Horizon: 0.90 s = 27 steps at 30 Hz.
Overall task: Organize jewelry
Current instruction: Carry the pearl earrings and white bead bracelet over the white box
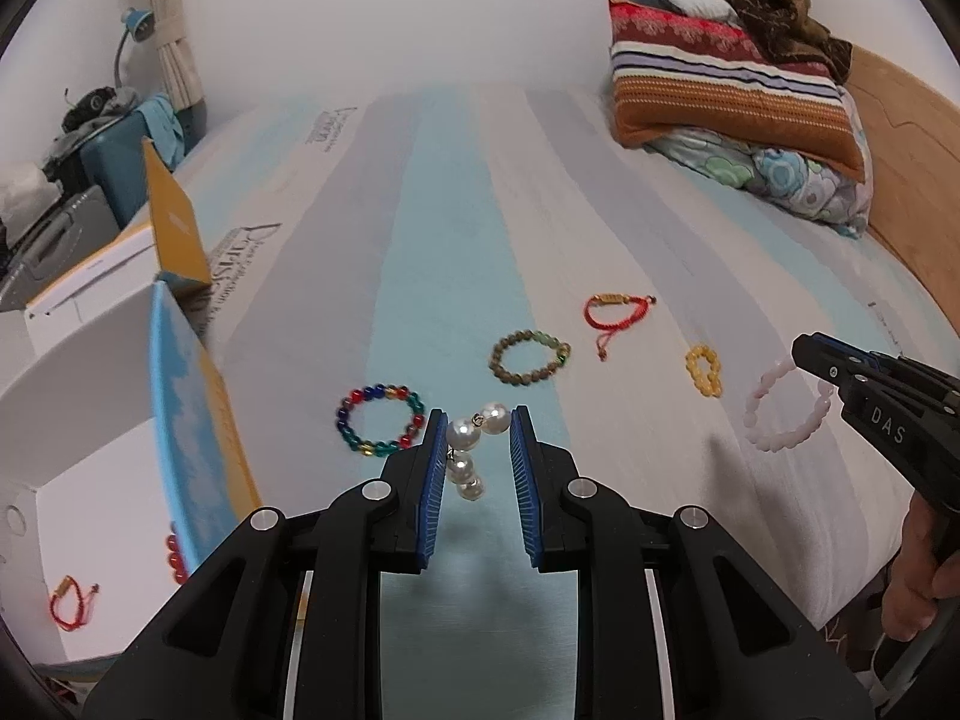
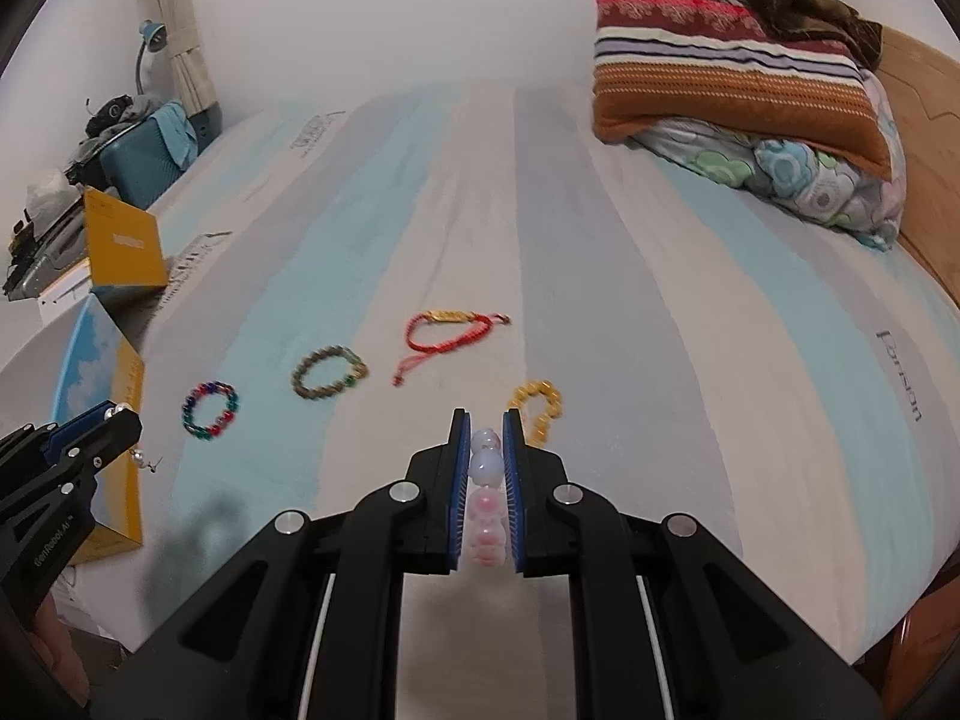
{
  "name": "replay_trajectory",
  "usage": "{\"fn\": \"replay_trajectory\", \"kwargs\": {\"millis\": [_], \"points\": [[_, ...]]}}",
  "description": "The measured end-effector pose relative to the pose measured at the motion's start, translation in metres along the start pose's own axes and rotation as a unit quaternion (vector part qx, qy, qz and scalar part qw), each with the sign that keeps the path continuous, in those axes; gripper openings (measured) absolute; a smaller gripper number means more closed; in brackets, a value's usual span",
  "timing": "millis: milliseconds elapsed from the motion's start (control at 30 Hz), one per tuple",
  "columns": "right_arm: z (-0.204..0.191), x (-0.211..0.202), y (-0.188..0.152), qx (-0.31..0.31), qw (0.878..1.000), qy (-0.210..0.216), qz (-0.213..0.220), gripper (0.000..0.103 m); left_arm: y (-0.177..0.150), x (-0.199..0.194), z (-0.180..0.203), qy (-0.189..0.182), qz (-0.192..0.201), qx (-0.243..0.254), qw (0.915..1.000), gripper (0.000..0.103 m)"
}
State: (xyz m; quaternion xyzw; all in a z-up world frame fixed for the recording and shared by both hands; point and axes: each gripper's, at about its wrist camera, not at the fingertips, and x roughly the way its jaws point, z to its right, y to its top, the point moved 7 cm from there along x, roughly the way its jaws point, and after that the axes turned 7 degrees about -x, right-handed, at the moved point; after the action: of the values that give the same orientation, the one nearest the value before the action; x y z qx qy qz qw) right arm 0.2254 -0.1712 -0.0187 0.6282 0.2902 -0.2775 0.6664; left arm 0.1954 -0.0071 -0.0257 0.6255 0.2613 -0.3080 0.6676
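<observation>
So both grippers are up off the striped bed sheet (image 2: 540,210) with a bracelet each. The left gripper (image 1: 478,420) has its jaws clamped on a white pearl bracelet (image 1: 474,435): two pearls sit right between the fingertips and the rest dangles below, between the blue pads. The right gripper (image 2: 486,423) is clenched tight on a pale pink bead bracelet (image 2: 486,498), beads squeezed in a line between its jaws.

On the sheet beyond the jaws, left to right: a multicoloured glass bead bracelet (image 1: 380,426), an olive-brown bead bracelet (image 1: 529,356), a red cord bracelet with a gold tube (image 1: 615,312) and a yellow bead bracelet (image 1: 704,369). An open white box (image 1: 90,450) sits at the left.
</observation>
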Motion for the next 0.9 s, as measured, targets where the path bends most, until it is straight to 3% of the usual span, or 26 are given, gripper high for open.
{"fn": "replay_trajectory", "kwargs": {"millis": [400, 900], "points": [[-0.067, -0.019, 0.04, -0.04, 0.999, 0.022, 0.027, 0.011, 0.017, -0.028, -0.055, 0.027, 0.021, -0.033, 0.9989, 0.021], [-0.186, -0.053, 0.079, -0.097, 0.99, 0.074, 0.068, 0.011, 0.018, -0.073, -0.155, 0.076, 0.043, -0.095, 0.9916, 0.021]]}}
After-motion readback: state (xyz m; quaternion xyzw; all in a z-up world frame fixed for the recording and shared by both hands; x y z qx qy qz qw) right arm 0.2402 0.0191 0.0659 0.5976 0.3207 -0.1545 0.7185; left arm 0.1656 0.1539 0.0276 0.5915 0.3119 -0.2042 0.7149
